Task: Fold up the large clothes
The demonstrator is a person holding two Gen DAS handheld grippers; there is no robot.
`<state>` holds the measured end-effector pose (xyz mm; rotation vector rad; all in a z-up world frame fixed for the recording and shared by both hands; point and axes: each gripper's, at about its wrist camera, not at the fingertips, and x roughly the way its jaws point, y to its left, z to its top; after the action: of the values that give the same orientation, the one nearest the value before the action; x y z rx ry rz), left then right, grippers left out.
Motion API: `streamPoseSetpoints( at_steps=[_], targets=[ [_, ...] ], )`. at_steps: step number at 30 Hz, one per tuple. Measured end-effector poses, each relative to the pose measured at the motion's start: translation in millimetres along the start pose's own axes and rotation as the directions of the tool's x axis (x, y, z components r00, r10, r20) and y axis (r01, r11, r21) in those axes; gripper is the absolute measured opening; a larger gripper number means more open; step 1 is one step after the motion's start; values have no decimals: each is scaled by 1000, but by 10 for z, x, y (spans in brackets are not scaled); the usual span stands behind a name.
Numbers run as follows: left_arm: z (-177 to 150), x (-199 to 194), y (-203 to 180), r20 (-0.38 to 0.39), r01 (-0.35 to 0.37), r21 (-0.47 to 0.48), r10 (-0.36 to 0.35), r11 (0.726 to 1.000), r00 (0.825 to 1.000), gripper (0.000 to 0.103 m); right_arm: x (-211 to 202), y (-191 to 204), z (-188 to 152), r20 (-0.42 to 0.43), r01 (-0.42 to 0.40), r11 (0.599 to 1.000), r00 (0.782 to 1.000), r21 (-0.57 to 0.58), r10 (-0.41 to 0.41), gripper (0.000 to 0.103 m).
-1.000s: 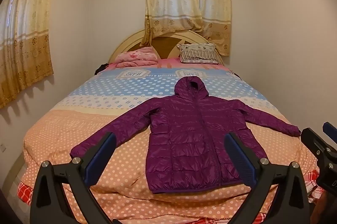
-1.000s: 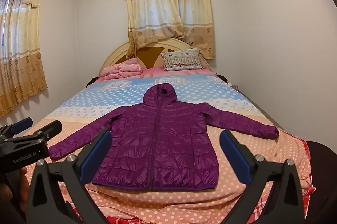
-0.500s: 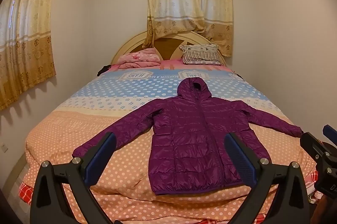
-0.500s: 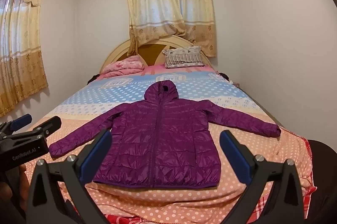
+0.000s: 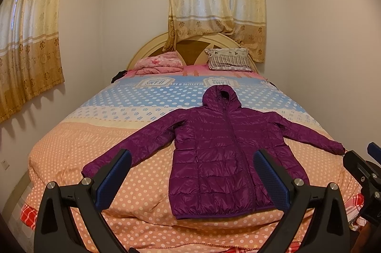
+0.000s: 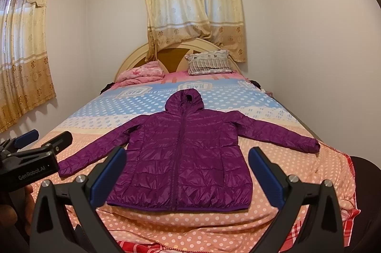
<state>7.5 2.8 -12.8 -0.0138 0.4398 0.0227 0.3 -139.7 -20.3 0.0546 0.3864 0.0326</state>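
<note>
Right, the bed (image 5: 100, 148) fills the room, its dotted cover running from blue at the headboard end to peach at the foot, and everything is placed off it. Spread flat across the peach half lies the purple hooded jacket (image 5: 223, 153), zip side up and closed, hood pointing toward the headboard, hem just short of the foot edge, both sleeves stretched out to either side of the bed. At the head of the bed sit a folded pink blanket (image 5: 158, 62) and a striped pillow (image 5: 228, 60), well apart from the jacket. Down at the foot, both tools hover off the mattress: the left tongs (image 5: 193, 176) are spread wide with nothing between the blue pads, and the right tongs (image 6: 187, 174) are likewise spread and empty, framing the jacket's lower body. Each tool shows at the edge of the other's view, so they hang side by side. Nothing is folded; this looks like the lining-up step before the first fold. My read is that the next move calls for each pair of tongs to come down on a sleeve cuff or a hem corner near the bed's sides, pinch only the slippery quilted shell and not the cover beneath, then carry it across the zip line.
</note>
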Motion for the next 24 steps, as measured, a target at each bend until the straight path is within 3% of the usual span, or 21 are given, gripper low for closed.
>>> streamPoseSetpoints(
  at_steps=[24],
  targets=[
    [-13, 32, 49, 12, -6, -15, 6, 1000, 1000, 102, 5, 19, -21, -7, -12, 1000, 1000, 2, 12, 103]
  ],
)
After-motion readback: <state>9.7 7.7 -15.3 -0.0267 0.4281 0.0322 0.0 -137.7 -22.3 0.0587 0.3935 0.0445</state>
